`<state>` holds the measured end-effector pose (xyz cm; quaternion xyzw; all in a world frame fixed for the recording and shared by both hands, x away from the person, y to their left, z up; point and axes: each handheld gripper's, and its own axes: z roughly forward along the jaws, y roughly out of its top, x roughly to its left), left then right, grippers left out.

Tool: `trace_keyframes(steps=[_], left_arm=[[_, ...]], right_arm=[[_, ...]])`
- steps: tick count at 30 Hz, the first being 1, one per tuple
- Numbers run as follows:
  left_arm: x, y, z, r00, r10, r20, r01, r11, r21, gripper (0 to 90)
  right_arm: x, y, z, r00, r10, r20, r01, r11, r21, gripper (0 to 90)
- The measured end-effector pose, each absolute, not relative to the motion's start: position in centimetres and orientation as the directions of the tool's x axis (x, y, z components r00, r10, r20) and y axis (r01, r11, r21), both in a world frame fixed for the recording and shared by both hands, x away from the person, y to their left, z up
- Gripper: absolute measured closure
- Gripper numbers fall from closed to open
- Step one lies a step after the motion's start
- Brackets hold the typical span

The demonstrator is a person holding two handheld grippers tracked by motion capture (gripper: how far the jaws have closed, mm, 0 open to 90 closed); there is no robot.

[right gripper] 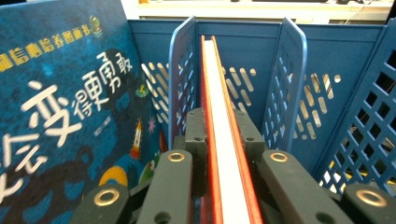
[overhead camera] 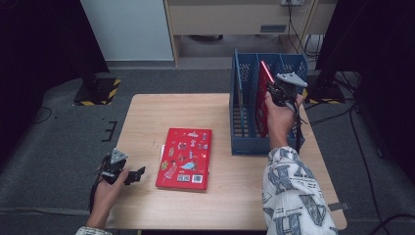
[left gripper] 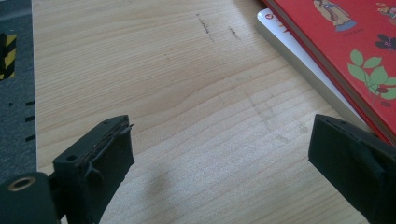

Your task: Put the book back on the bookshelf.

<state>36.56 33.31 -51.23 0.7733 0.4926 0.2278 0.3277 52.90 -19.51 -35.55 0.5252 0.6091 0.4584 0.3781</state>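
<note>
From above I see my right tongs (overhead camera: 274, 90) clamped on a red book (overhead camera: 265, 93) standing in the blue rack (overhead camera: 244, 142). Their own camera reveals a blue book (right gripper: 60, 116) one slot over. My left tongs (left gripper: 219, 158) gape empty above the table (left gripper: 187, 93).

In the high view, the right gripper (overhead camera: 283, 89) and the hand around it are covering part of the red-covered book (overhead camera: 265, 78) standing in the blue rack (overhead camera: 244, 142), and the rack's dividers are hiding the book's lower half. In the right gripper view, the frame's left edge is cutting off the blue book (right gripper: 65, 107). In the left gripper view, the red book (left gripper: 345, 51) and the white book (left gripper: 299, 58) beneath it are running out of frame at the right.
</note>
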Motion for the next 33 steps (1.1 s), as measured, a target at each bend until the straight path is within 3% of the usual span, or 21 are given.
trace_keyframes(steps=[26,33], left_arm=[[36.6,33.2,-51.3,0.418,0.908,0.032,0.612,-0.308,0.728,5.6],[36.5,33.2,-51.3,0.411,0.911,0.030,0.614,-0.301,0.730,5.6]], right_arm=[[53.8,-17.8,-36.7,-0.146,0.989,-0.019,0.287,0.060,0.956,77.5],[52.9,-17.9,-36.1,-0.184,0.983,-0.003,0.266,0.053,0.963,60.4]])
